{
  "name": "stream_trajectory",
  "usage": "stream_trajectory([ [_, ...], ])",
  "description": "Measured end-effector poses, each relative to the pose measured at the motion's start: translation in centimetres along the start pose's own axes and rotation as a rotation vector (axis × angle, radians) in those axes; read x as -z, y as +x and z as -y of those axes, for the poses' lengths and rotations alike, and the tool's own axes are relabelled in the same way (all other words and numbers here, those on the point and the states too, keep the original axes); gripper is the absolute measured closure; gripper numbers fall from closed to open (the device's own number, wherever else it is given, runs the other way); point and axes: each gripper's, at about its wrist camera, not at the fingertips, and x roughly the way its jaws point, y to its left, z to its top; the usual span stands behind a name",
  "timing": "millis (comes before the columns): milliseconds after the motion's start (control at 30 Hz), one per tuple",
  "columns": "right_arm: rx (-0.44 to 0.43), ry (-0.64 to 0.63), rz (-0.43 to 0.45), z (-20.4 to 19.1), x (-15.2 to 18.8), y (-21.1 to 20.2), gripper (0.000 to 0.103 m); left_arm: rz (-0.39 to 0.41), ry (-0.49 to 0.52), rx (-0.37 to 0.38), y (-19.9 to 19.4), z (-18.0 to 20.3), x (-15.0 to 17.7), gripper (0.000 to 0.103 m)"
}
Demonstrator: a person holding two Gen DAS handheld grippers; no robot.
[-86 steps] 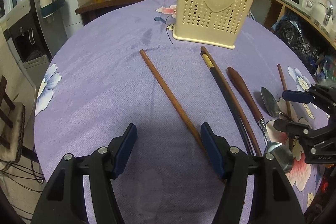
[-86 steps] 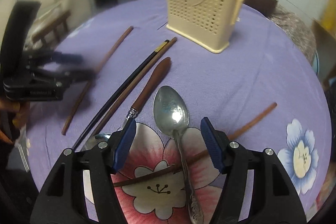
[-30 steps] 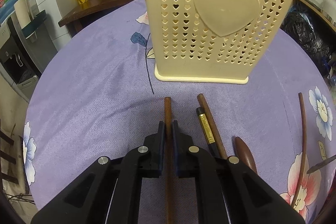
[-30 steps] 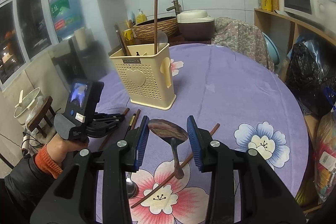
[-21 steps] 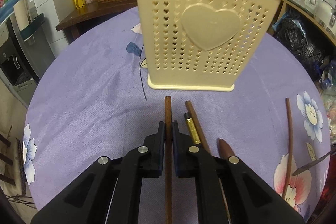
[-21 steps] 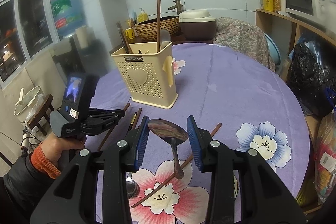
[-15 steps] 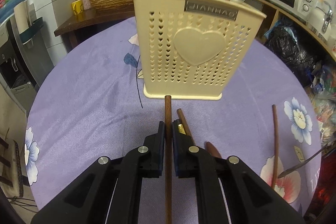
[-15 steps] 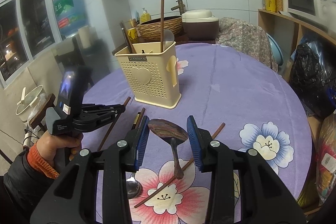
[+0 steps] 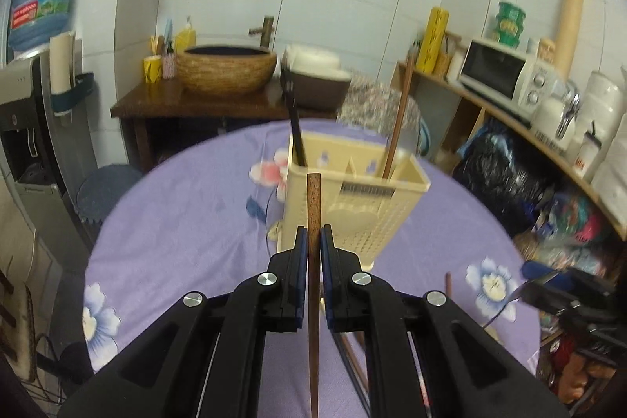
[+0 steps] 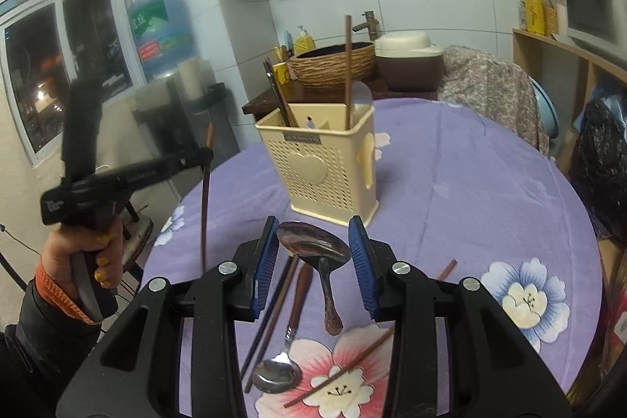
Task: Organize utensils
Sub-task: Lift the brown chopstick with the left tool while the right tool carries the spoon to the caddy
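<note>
- Chopstick [image 9: 313, 222] was pinched tight in the left gripper [image 9: 312, 253], up in the air and near the cream basket [image 9: 352, 206] on the purple table [image 9: 176, 222].
- Most of the stick hung down below the jaws, so it could swing or slip out if the squeeze got weak.
- It was not over the basket yet. If it went down too soon, it could hit the rim and tip the basket.
- Other sticks already stood in the basket, so the new one could bump them.
- Spoon [image 10: 313, 249] sat between the fingers of the right gripper [image 10: 313, 253]. I cannot tell if they squeezed it. The grip looked small, so the spoon could twist and fall on the utensils lying below.
</note>
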Motion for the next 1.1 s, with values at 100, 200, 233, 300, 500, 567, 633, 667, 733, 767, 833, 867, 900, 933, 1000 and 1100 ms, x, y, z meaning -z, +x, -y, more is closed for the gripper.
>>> stream_trajectory([
  [100, -0.017, -0.025, 0.015, -0.8, -1.6, 0.2, 0.065, 0.060, 0.008, 0.003, -1.5, 0.4, -1.9, 0.095],
  [200, -0.035, -0.029, 0.031, -1.1, -3.8, 0.3, 0.065, 0.100, 0.007, 0.023, -2.7, 0.6, -4.1, 0.095],
  [233, -0.037, -0.030, 0.039, -1.2, -4.5, 0.2, 0.065, 0.108, 0.010, 0.033, -2.9, 0.7, -4.8, 0.095],
  [300, -0.040, -0.036, 0.055, -1.4, -6.2, 0.2, 0.065, 0.131, 0.017, 0.043, -3.6, 1.2, -6.3, 0.095],
  [500, -0.032, -0.042, 0.124, -1.7, -12.5, -0.3, 0.065, 0.206, 0.026, 0.056, -5.4, 2.2, -11.6, 0.095],
  [567, -0.009, -0.052, 0.167, -1.9, -14.8, -0.4, 0.065, 0.240, 0.023, 0.051, -5.7, 2.5, -13.3, 0.095],
  [633, -0.006, -0.050, 0.191, -1.8, -16.4, -0.4, 0.066, 0.271, 0.021, 0.042, -5.7, 2.8, -14.8, 0.095],
  [667, 0.002, -0.052, 0.202, -1.9, -17.2, -0.3, 0.065, 0.287, 0.016, 0.034, -5.4, 2.8, -15.5, 0.095],
  [733, 0.028, -0.064, 0.223, -2.1, -18.0, 0.4, 0.065, 0.308, 0.008, 0.018, -4.6, 2.8, -16.0, 0.095],
  [767, 0.035, -0.064, 0.226, -2.1, -18.1, 1.0, 0.065, 0.317, 0.008, 0.003, -4.2, 2.9, -16.0, 0.095],
  [833, 0.046, -0.055, 0.214, -1.9, -17.8, 2.4, 0.065, 0.317, -0.002, -0.018, -2.5, 2.7, -15.5, 0.095],
  [867, 0.056, -0.052, 0.208, -1.8, -17.6, 3.1, 0.065, 0.312, -0.008, -0.023, -1.9, 2.5, -15.2, 0.095],
  [900, 0.069, -0.051, 0.199, -1.6, -17.0, 4.0, 0.065, 0.302, -0.018, -0.032, -0.9, 2.2, -14.6, 0.095],
  [933, 0.082, -0.049, 0.191, -1.4, -16.4, 5.0, 0.065, 0.294, -0.027, -0.041, -0.1, 2.0, -14.2, 0.095],
  [1000, 0.095, -0.038, 0.173, -1.0, -15.2, 6.6, 0.065, 0.277, -0.050, -0.058, 1.5, 1.2, -12.9, 0.095],
  [1100, 0.114, -0.024, 0.148, -0.2, -13.3, 8.7, 0.065, 0.242, -0.084, -0.071, 3.3, 0.3, -11.1, 0.095],
])
